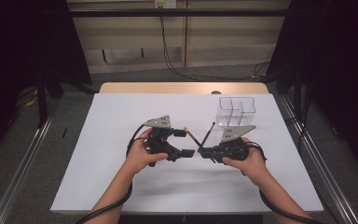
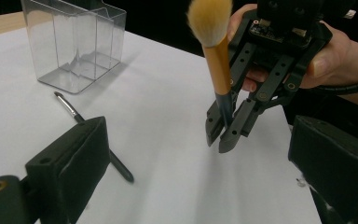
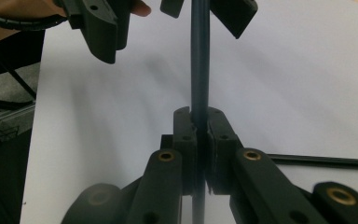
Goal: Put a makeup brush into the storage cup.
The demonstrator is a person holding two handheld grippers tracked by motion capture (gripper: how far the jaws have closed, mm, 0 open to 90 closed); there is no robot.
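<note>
Left gripper (image 1: 185, 143): jaws apart, empty, beside the brush.
Right gripper (image 2: 223, 135): clamped on brush (image 2: 217, 65) handle, bristles up, above mid-table.
Organizer (image 1: 236, 112): empty, far right corner.
Done: brush lifted.
Left: drop it in; thin brush (image 2: 93, 135) lies on table (image 1: 121, 116).

Organizer (image 1: 236, 112) behind right tongs (image 1: 200, 152)

A white sheet covered the tabletop (image 1: 121, 177), whose bare wooden edge (image 1: 182, 87) showed at the far side. Grey floor (image 1: 23, 154) lay around it, with metal rails (image 1: 317, 154) along both sides. Dark curtains (image 1: 335, 56) flanked a pale wall (image 1: 223, 42) hung with black cables (image 1: 168, 51).
</note>
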